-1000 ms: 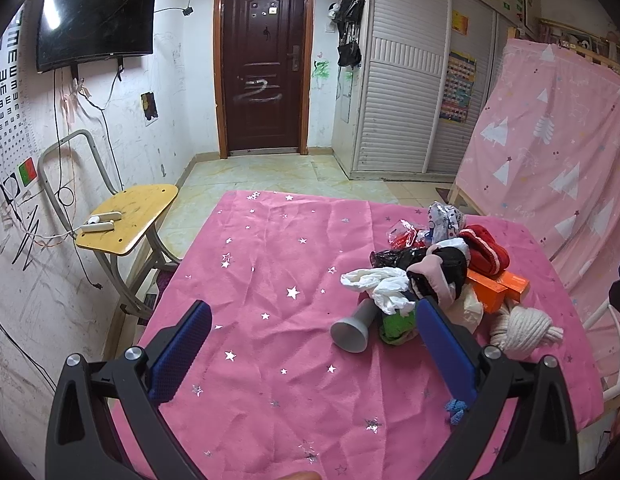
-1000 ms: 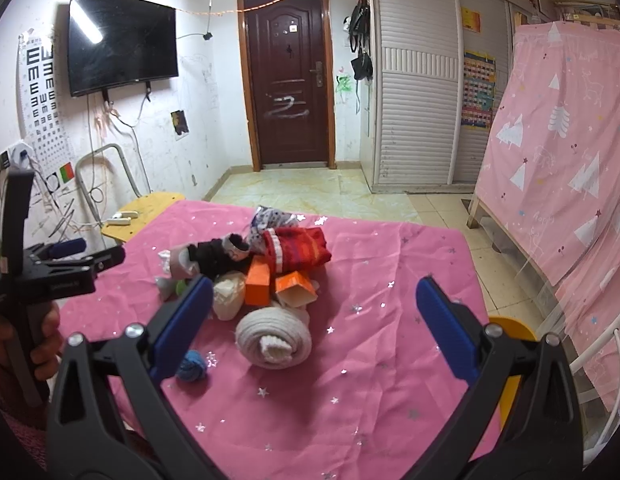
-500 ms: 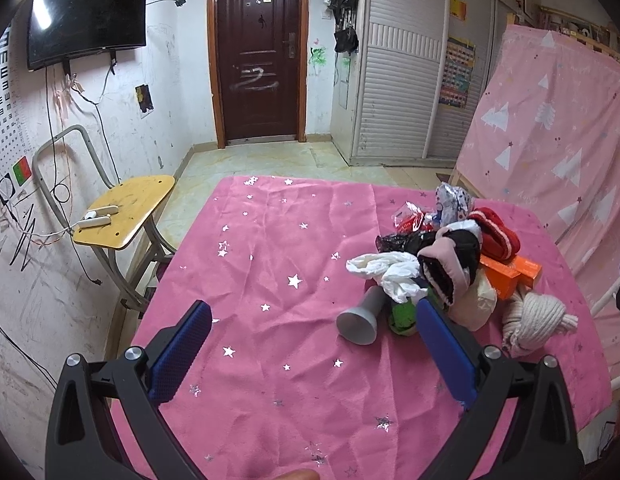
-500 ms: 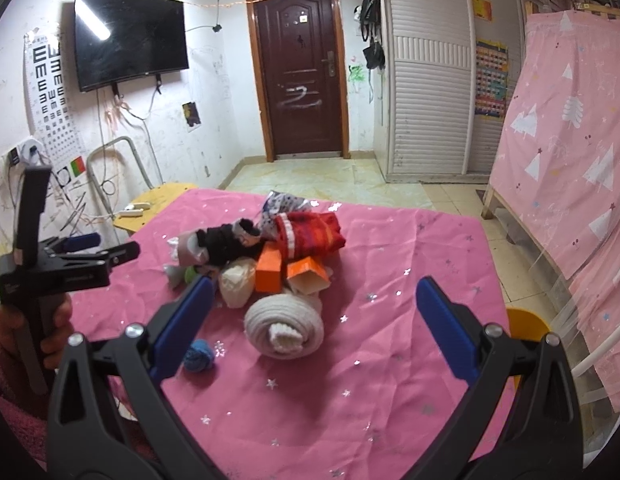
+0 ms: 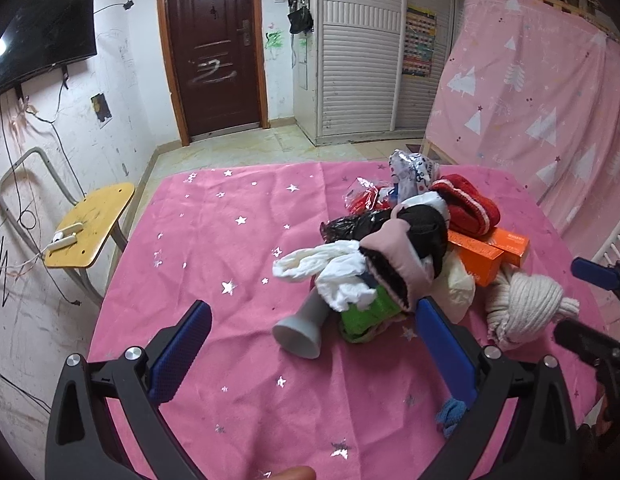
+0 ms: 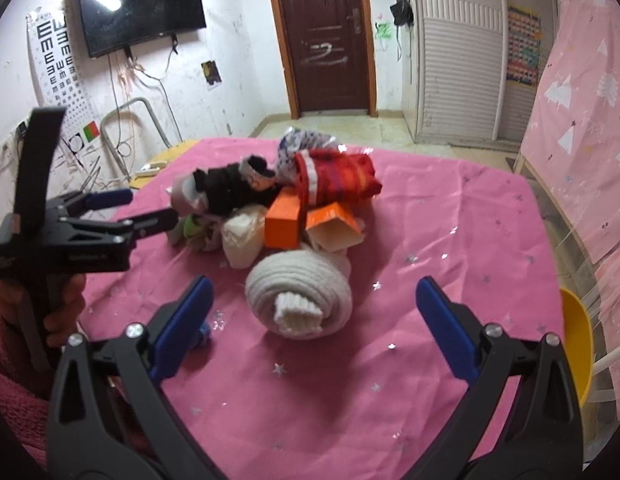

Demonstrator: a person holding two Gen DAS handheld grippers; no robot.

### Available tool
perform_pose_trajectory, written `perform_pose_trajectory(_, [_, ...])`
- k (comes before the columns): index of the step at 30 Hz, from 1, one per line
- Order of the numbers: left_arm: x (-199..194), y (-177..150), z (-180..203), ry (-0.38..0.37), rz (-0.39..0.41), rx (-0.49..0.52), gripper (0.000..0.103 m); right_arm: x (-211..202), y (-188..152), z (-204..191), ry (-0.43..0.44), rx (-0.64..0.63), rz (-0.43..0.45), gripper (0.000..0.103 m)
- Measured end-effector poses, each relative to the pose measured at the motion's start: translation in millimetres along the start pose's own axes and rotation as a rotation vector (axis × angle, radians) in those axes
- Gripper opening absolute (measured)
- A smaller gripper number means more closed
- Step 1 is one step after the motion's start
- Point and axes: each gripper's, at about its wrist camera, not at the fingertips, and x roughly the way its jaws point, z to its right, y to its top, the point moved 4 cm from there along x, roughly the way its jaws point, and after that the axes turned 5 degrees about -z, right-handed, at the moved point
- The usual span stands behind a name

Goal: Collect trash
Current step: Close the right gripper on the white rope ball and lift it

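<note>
Just orange boxes [image 6: 284, 222] amid heaped clutter, open end [image 6: 336, 236] showing nothing.

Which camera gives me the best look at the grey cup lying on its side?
The left wrist view: the grey cup lies unobstructed at the pile's near edge, open mouth toward the camera, white crumpled paper over its base. The right wrist view does not show it clearly; the pile hides it.

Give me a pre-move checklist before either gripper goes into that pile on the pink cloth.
1. Left gripper open and empty: ok.
2. Right gripper open and empty: ok.
3. Rolled white sock lies free between the right gripper's fingers: ok.
4. Grey cup on its side, near the left gripper: ok.
5. Trash separable from clothes in the pile: cannot tell.
6. Bin for the trash in view: not ok.
</note>
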Motion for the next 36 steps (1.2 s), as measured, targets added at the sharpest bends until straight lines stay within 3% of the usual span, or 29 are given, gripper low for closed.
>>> perform_pose_trajectory(3, [3,5,6,-0.02,-0.001,0.02,0.094,9,1,1,0.017,0.004,-0.026,0.095])
perform_pose_trajectory(4, [5,7,9,-0.045,-0.007,0.027,0.094,14,1,0,0.023,0.005,-0.037,0.092])
perform_pose_trajectory(6, [1,11,9,-0.09,-0.01,0.033,0.094,20,0,-1,0.03,0.001,-0.063,0.075])
perform_pose_trajectory(8, [-3,17,12,-0.117,0.003,0.043,0.094,24,-1,-1,0.043,0.0,-0.075,0.073])
perform_pose_trajectory(11, [-8,27,19,-0.135,0.024,0.077,0.094,29,0,-5,0.09,-0.003,-0.084,0.062])
perform_pose_trajectory(23, [24,52,60,-0.172,-0.033,0.222,0.093,2,0,15,0.205,0.062,-0.037,0.057])
perform_pose_trajectory(25, [28,51,63,-0.178,-0.05,0.228,0.089,-5,0,19,0.208,0.068,-0.02,0.057])
perform_pose_trajectory(27, [34,50,65,-0.18,-0.073,0.228,0.072,-10,-1,23,0.2,0.069,-0.012,0.057])
perform_pose_trajectory(33, [44,45,65,-0.184,-0.12,0.195,0.042,-17,-7,35,0.2,0.09,0.003,0.057])
perform_pose_trajectory(36, [40,44,63,-0.187,-0.119,0.174,0.034,-21,-7,35,0.205,0.088,0.016,0.057])
